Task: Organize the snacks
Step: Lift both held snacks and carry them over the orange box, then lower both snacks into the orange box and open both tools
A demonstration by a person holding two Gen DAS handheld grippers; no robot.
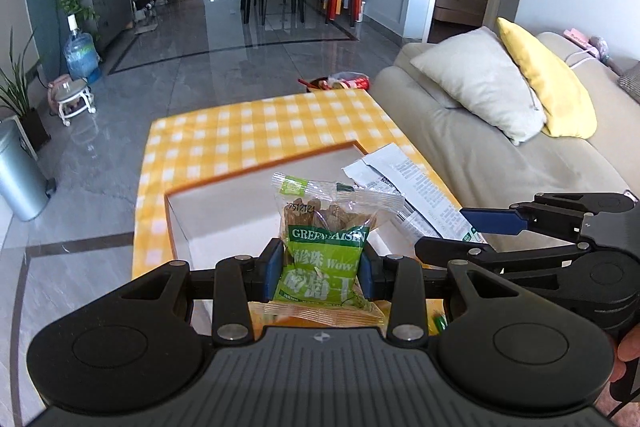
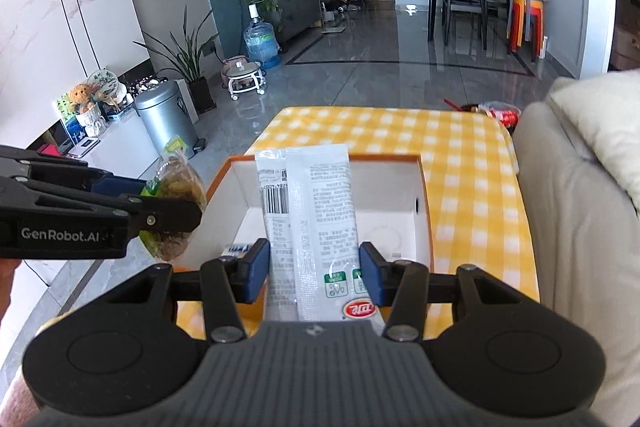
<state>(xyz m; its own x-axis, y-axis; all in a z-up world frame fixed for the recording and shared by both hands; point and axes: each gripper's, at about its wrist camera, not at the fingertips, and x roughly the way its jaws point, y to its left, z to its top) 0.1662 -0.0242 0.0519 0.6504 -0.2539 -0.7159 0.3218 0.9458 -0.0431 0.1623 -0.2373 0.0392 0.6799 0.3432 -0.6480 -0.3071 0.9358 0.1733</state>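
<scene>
Left wrist view: left gripper (image 1: pixel 322 269) clamps a green raisin packet (image 1: pixel 326 247), held upright above the near edge of the orange-rimmed box (image 1: pixel 256 179).
Right wrist view: right gripper (image 2: pixel 314 275) is closed on a white snack packet (image 2: pixel 308 211), which reaches out over the box interior.
Box contents: mostly bare white floor; one small item shows at its near left corner, unidentified.
Surface (image 1: pixel 224 139): yellow checked cloth carries the box.
Progress: judged early; both packets are still to be placed inside.

Both tongs (image 1: pixel 322 267) (image 2: pixel 314 275) clamped, side by side
</scene>
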